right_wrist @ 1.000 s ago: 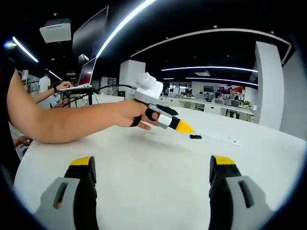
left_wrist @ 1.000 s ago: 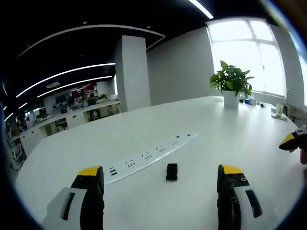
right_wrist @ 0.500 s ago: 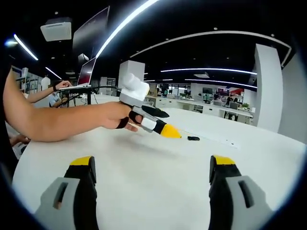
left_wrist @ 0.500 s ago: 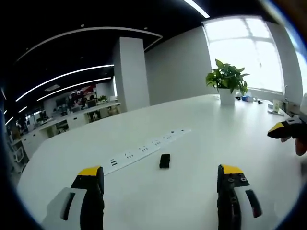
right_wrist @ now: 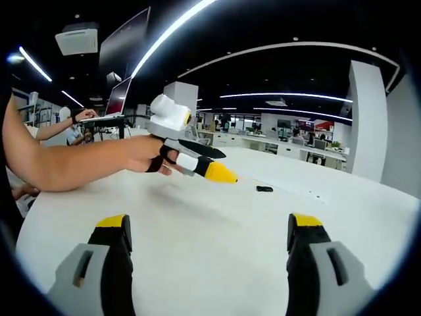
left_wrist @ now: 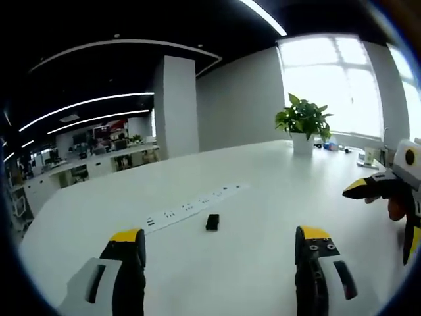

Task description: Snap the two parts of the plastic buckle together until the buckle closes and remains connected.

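Buckle [left_wrist: 212,222] work is calling for a slow, level approach, jaws kept wide until they straddle the piece. The left gripper [left_wrist: 220,247] and right gripper [right_wrist: 207,230] are both gaping open, holding nothing. Ahead of the left jaws, near twelve o'clock, the small black piece is lying on the white table [left_wrist: 263,197], just beside the power strip [left_wrist: 191,205]; from the right gripper it [right_wrist: 264,189] is sitting well off, around one o'clock.

Ahead of the left claw [left_wrist: 220,260] the buckle [left_wrist: 212,222] is a small dark block, too small to tell whether its two parts are joined. The right claw [left_wrist: 385,191] is cut off by the left gripper view's edge. From the right claw's side the buckle [right_wrist: 264,189] is a mere speck beyond the left claw's yellow tip.
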{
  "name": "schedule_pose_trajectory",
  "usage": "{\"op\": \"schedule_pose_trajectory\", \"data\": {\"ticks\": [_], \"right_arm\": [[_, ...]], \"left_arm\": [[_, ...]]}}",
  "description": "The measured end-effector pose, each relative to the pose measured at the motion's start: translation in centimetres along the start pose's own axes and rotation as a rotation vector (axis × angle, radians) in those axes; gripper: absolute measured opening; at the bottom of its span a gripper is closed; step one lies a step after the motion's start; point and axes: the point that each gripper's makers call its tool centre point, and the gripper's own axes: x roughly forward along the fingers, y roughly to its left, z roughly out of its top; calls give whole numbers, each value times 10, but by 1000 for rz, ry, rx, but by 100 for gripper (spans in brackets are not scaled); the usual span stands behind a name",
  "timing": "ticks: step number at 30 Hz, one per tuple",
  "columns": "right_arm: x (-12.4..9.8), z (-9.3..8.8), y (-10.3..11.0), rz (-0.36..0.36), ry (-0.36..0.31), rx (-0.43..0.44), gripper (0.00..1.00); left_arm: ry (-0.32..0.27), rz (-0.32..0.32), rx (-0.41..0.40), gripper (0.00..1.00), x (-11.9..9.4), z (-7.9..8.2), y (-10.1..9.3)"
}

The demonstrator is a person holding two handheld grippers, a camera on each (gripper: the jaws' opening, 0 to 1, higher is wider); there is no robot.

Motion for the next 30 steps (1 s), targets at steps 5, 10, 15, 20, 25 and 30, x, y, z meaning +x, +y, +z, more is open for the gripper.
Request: {"op": "schedule_pose_trajectory", "data": {"ticks": [5, 10, 15, 20, 25, 30], "right_arm": [[-1, -1, -2, -8, 0, -4, 100], [-1, -1, -2, -12, 1, -12, 100], [-1, -1, -3, -14, 5, -18, 100], [0, -3, -4, -16, 12, -17, 100], [0, -4, -5, -22, 14, -14, 100], [0, -5, -7, -26, 16, -7, 100]], "left_arm": [[10, -9, 8, 99, -15, -7, -3], [24, -9, 19, 99, -28, -12, -5], [15, -18, 10, 99, -40, -13, -11], [21, -19, 17, 99, -46, -15, -15], [8, -12, 11, 99, -53, -12, -15], [11, -7, 9, 99, -59, -16, -16]]}}
